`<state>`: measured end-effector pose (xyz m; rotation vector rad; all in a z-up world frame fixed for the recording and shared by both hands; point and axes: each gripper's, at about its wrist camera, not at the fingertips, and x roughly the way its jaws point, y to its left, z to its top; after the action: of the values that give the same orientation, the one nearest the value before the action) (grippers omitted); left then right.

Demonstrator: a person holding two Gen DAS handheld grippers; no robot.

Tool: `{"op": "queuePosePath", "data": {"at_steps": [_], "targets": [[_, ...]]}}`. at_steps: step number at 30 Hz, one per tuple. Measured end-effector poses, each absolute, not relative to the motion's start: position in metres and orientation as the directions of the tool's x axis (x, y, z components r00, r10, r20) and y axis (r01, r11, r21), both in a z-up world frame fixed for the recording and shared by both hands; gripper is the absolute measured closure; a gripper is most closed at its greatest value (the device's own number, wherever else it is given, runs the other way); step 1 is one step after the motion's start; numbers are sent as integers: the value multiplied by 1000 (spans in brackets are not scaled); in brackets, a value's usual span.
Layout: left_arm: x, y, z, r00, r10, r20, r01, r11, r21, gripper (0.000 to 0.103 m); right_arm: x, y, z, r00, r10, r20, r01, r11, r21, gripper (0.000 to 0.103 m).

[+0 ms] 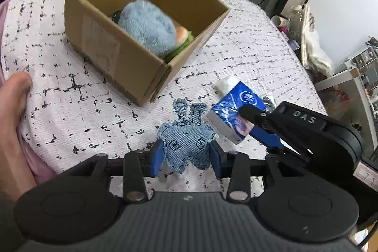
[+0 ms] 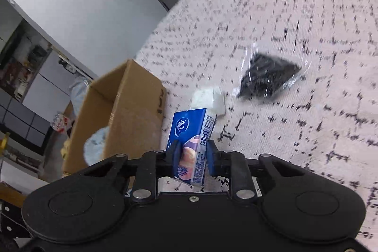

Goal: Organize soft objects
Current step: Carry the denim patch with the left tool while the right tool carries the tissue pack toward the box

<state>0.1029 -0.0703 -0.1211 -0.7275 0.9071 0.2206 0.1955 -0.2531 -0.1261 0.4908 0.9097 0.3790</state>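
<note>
My left gripper (image 1: 186,155) is shut on a small denim rabbit toy (image 1: 186,143), held just above the patterned cloth. My right gripper (image 2: 191,157) is shut on a blue tissue pack (image 2: 191,138), lifted off the cloth; it also shows in the left wrist view (image 1: 232,111) to the right of the rabbit. An open cardboard box (image 1: 113,49) stands beyond the rabbit and holds a fluffy light-blue plush (image 1: 148,25) and a burger-like toy (image 1: 183,37). The box (image 2: 132,110) is left of the tissue pack in the right wrist view.
A white wad of tissue (image 2: 209,98) and a clear bag of black items (image 2: 269,77) lie on the white, black-flecked cloth (image 1: 70,91). A bare hand (image 1: 11,110) rests at the cloth's left edge. Clutter and dark cabinets surround the table.
</note>
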Motion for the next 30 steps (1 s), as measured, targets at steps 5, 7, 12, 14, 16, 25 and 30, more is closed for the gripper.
{"op": "queuePosePath", "data": {"at_steps": [5, 7, 12, 14, 16, 25, 30], "targets": [[94, -73, -95, 661, -109, -742, -424, 762, -490, 62, 183, -262, -103, 598, 530, -601, -132, 805, 579, 80], [93, -75, -86, 671, -111, -733, -408, 770, -491, 62, 181, -263, -93, 610, 540, -580, -154, 799, 581, 80], [91, -71, -69, 685, -97, -722, -391, 788, -477, 62, 177, -266, -83, 630, 541, -557, -167, 795, 583, 80], [91, -67, -65, 685, -91, -722, -393, 789, -472, 62, 175, -266, -80, 633, 545, -550, -178, 794, 581, 80], [92, -63, -62, 686, -87, -722, -389, 795, -466, 62, 174, -266, -77, 637, 550, -540, -190, 791, 582, 80], [107, -35, -37, 716, -79, -694, -357, 813, -461, 62, 171, -263, -65, 656, 597, -461, -264, 754, 601, 81], [118, -19, -26, 726, -80, -683, -347, 815, -464, 62, 173, -259, -63, 658, 604, -450, -278, 750, 600, 81]]}}
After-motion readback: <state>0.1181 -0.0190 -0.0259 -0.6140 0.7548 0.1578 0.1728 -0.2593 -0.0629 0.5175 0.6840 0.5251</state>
